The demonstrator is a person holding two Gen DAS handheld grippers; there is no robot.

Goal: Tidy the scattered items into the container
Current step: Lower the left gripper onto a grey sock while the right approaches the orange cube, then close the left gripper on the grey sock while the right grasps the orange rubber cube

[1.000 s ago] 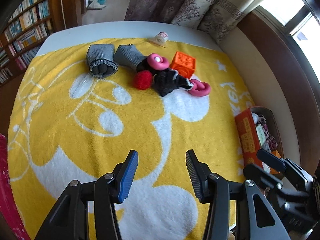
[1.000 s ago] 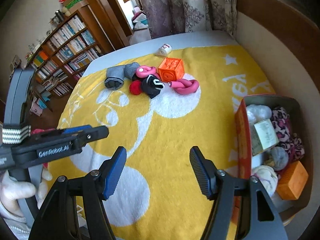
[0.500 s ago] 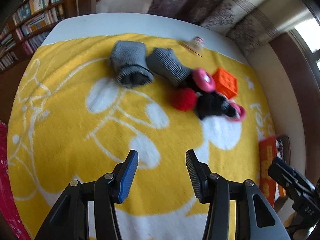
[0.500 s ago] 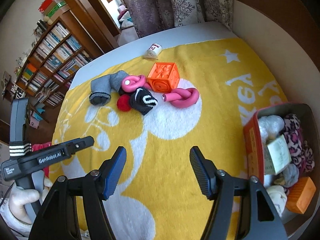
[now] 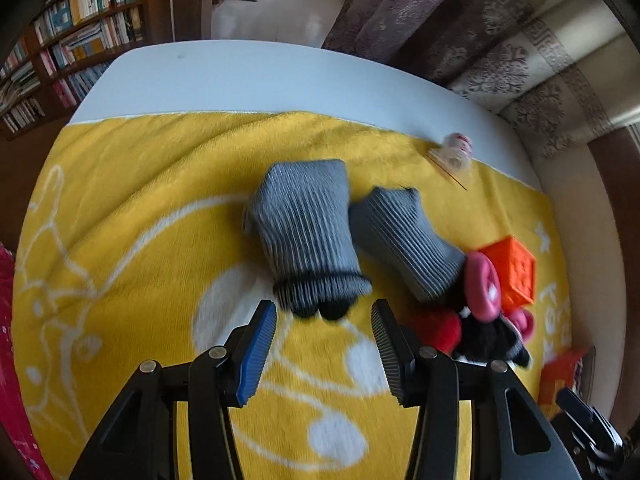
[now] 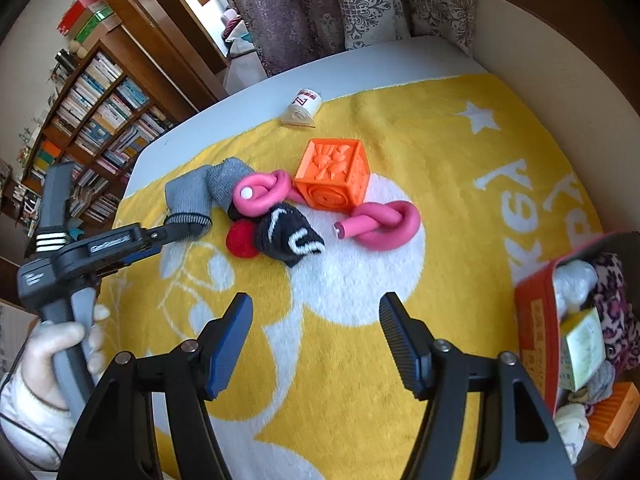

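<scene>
The left claw (image 5: 323, 346) is seen with its jaws parted and nothing between them, poised just short of the dark cuff of a ribbed grey knitted sock (image 5: 308, 236) that lies on the yellow-and-white patterned towel (image 5: 132, 240) spread over the bed. In the right wrist view this claw is gripped by a white-gloved hand (image 6: 60, 344), its tips close to the same grey sock (image 6: 188, 196). The right claw (image 6: 316, 332) is held wide and empty above a bare white patch of the towel. Off to the right edge, a red rectangular container (image 6: 536, 316) is seen already packed with soft items, a small yellow box and an orange block. Beyond the claws a cluster is gathered: a red pompom (image 6: 240, 242) touching a black knitted item with white marks (image 6: 290, 236), a knotted pink foam tube (image 6: 380, 224), a second pink knot (image 6: 260, 192) and an embossed orange rubber cube (image 6: 332, 180). A second grey ribbed sock (image 5: 404, 240) is laid just beside the first. Farthest off, at the towel's far edge, a small white roll with red print (image 6: 304, 108) is lying.
</scene>
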